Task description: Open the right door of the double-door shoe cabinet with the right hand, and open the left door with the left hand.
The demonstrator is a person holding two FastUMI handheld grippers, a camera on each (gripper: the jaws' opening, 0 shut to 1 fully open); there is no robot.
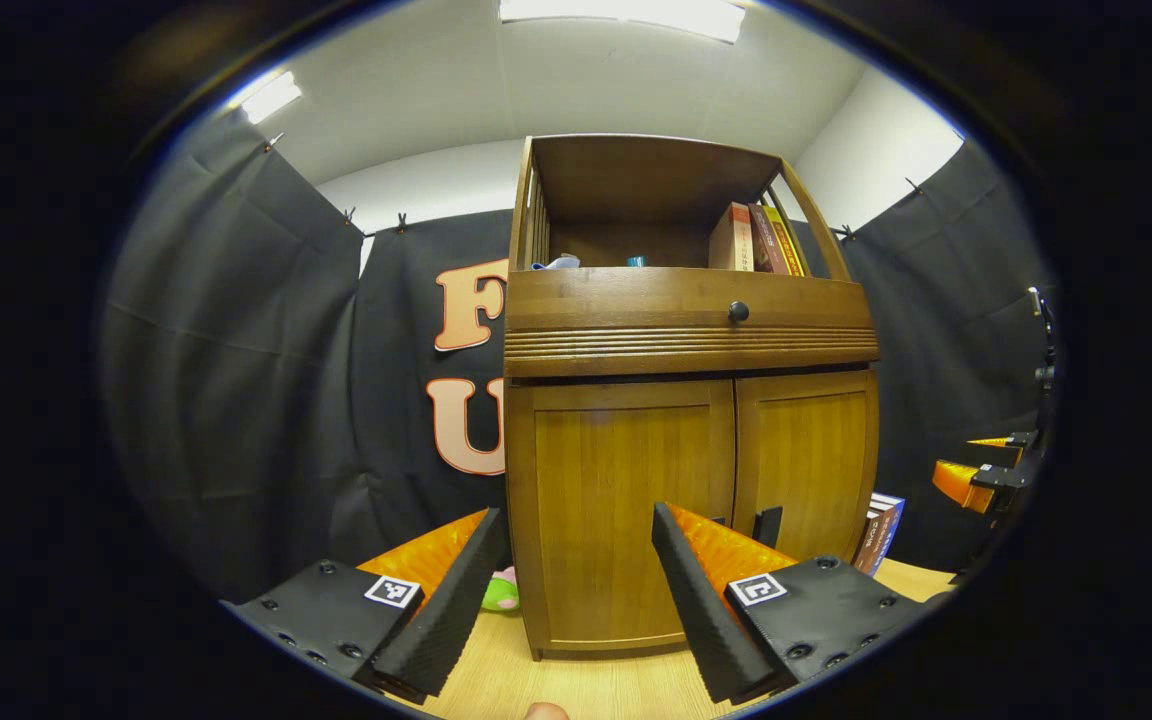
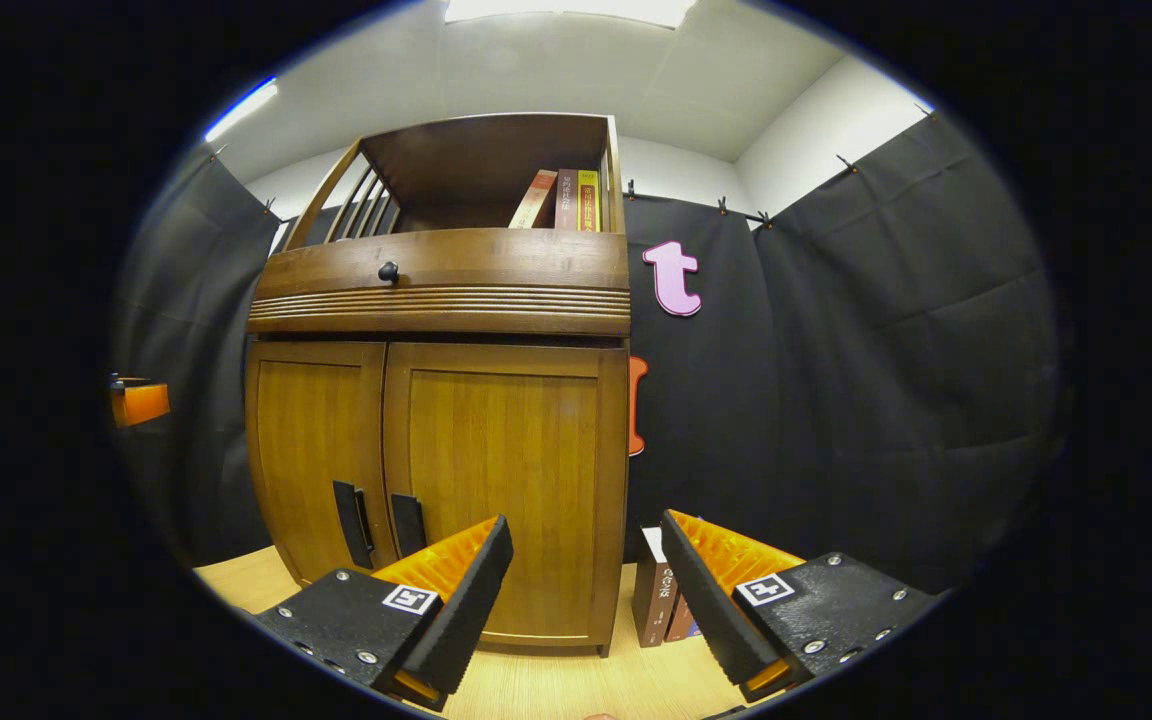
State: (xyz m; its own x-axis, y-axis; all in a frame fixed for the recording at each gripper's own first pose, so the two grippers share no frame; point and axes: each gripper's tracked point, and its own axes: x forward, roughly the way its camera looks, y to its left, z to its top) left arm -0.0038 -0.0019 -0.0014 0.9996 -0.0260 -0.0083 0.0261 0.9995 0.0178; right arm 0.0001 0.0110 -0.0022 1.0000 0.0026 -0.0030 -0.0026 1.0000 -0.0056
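Standing shut, both doors of the wooden shoe cabinet [image 1: 686, 400]; left gripper [image 1: 576, 590] and right gripper [image 2: 586, 590] spread wide

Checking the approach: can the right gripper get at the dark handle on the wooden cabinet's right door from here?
Probably yes. The right gripper is open, the right door's dark handle sits just left of it, door shut, with nothing between them.

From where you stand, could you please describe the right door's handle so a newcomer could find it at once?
Start at the wooden cabinet with two closed doors under a drawer. Low on the right door, beside the centre seam, sits its handle, a dark upright bar. Its twin, the left handle, lies across the seam; the drawer's knob is round.
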